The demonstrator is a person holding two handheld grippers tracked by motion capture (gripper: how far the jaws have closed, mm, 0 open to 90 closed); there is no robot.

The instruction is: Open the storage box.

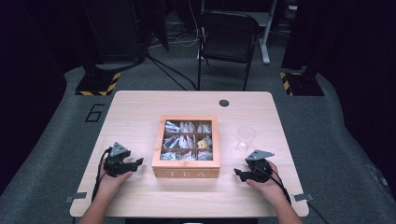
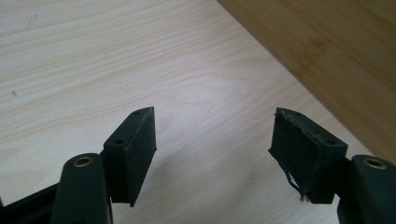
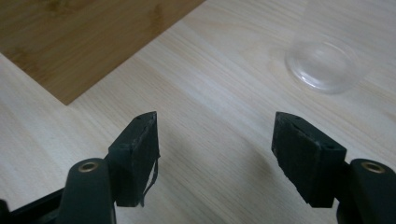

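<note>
Here the left gripper (image 1: pixel 139 163) and right gripper (image 1: pixel 237 173) rest on the table (image 1: pixel 135 107), jaws apart with nothing between them, flanking the wooden tea box (image 1: pixel 187 173). The clear plastic cup (image 1: pixel 245 138) stands just right of the box, near the right gripper.

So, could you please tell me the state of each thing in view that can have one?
tea box: lid off, compartments filled with tea bags.
clear cup: upright, looks empty, right of the box.
left gripper: open, nothing between its jaws.
right gripper: open, nothing between its jaws.
chair: unoccupied, beyond the table.
</note>
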